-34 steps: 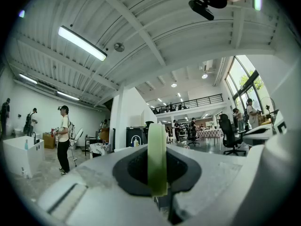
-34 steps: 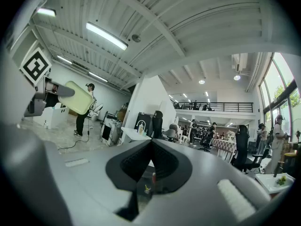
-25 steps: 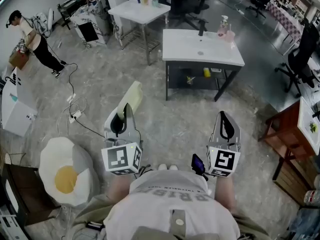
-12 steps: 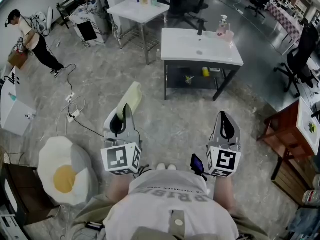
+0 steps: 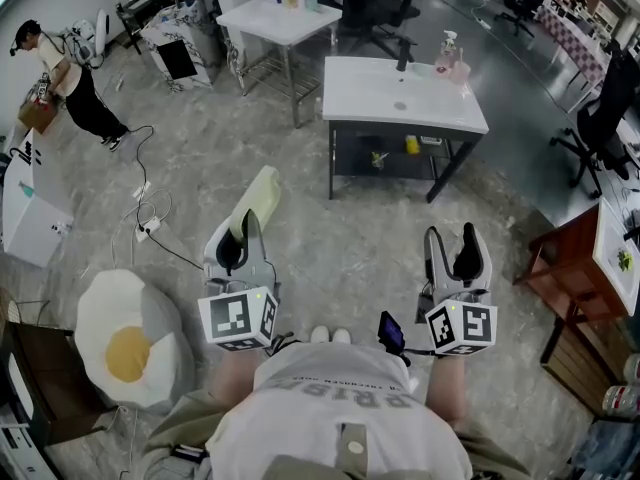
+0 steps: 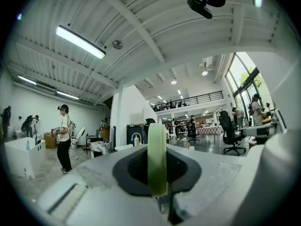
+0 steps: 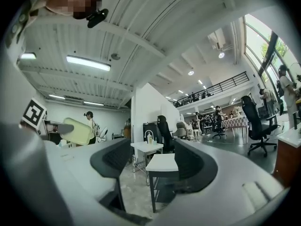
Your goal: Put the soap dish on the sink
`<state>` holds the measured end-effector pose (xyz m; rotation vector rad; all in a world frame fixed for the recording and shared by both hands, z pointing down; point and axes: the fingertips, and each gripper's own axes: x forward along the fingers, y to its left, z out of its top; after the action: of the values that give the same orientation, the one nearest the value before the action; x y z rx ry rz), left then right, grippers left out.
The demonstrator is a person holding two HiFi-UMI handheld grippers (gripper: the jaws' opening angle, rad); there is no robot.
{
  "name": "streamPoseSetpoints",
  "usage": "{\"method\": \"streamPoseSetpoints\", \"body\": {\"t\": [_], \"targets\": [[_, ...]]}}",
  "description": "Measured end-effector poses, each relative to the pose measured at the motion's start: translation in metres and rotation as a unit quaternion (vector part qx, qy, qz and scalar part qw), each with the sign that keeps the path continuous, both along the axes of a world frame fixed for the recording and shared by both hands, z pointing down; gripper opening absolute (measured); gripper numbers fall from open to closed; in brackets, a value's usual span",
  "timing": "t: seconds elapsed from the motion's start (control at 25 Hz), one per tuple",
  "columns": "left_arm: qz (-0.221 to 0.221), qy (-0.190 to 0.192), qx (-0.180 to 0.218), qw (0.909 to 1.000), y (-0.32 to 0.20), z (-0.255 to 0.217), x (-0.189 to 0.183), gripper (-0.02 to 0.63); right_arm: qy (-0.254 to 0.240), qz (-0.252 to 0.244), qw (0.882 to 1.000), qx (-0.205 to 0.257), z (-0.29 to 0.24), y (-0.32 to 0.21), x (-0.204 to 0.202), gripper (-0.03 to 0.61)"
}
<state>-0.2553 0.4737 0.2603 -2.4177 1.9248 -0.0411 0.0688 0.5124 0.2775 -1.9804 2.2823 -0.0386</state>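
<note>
The left hand-held gripper (image 5: pixel 246 224) clenches the rim of a pale, seemingly light, stiff plastic soap dish (image 5: pixel 258 196); the right hand-held gripper (image 5: pixel 456 242) is opening, empty; the sink (image 5: pixel 362 90) stands far ahead.

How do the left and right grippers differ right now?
Grip: the left gripper is shut on the dish, which sits edge-on between its jaws; the right gripper holds nothing.
Jaws: the left's are together on the dish; the right's are wide apart and opening.
Shared: both are held level, side by side, facing the sink.
</note>
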Motion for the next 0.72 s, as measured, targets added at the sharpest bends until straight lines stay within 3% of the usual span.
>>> {"method": "streamPoseSetpoints", "body": {"t": [0.72], "targets": [[0.000, -0.015, -0.044, 0.9989, -0.032, 0.029, 0.021, 0.025, 0.009, -0.022, 0.999, -0.036, 0.026, -0.036, 0.009, 0.288]]}}
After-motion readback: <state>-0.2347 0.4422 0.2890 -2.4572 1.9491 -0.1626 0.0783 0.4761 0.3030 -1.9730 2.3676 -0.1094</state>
